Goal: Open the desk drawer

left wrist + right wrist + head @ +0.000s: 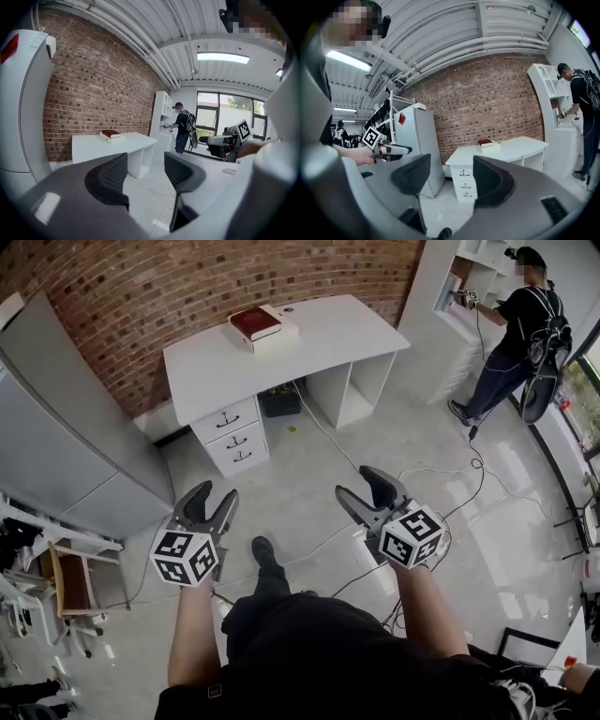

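Note:
A white desk (309,338) stands against the brick wall, well ahead of me. Its stack of three drawers (234,437) sits under its left end, all shut, each with a dark handle. A red book (255,322) lies on a white box on the desktop. My left gripper (214,495) and right gripper (356,482) hang over the floor, far short of the desk, both open and empty. The right gripper view looks between the open jaws of the right gripper (450,178) at the drawers (462,173). In the left gripper view the left gripper (145,176) points at the desk (93,143).
A tall grey cabinet (66,427) stands left of the desk. Cables (323,432) trail across the floor between me and the desk. A person (520,324) works at a white shelf unit (469,277) at far right. A wooden chair (70,582) stands at left.

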`<state>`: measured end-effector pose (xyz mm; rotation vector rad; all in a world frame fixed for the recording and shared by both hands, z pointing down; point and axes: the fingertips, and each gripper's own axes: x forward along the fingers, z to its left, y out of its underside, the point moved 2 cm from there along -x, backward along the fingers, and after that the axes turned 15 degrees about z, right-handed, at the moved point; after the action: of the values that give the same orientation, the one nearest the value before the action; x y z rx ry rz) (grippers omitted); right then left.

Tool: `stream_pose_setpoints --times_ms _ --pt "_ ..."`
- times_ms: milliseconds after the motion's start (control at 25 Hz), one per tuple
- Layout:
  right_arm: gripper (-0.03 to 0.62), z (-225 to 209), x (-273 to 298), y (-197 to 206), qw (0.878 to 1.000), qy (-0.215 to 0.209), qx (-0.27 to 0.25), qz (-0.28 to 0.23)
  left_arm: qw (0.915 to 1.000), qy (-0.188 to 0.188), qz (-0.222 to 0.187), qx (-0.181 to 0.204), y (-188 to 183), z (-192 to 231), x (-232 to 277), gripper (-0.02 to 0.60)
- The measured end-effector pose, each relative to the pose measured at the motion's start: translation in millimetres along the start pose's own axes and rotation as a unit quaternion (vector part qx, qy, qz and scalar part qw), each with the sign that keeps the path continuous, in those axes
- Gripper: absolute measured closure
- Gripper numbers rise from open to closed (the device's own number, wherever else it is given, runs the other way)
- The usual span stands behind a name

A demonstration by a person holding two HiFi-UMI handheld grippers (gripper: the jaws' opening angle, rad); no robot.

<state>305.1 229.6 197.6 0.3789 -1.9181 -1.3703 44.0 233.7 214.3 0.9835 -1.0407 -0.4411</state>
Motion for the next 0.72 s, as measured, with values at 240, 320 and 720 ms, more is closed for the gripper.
stream_pose_setpoints --times_ms 240,320,720 --pt "0.331 -28 46 -20 1.0 0.012 0.007 0.007 1.0 -0.006 -0.004 -0.007 -15 53 33 0.317" --pt "0.329 -35 67 -33 1.0 0.012 0.007 0.008 0.9999 -0.008 -0.004 -0.009 -24 76 44 0.311" --pt "0.326 -41 194 -88 0.999 -0.015 -0.005 0.038 0.9989 -0.006 -0.02 -0.041 -60 193 79 0.307"
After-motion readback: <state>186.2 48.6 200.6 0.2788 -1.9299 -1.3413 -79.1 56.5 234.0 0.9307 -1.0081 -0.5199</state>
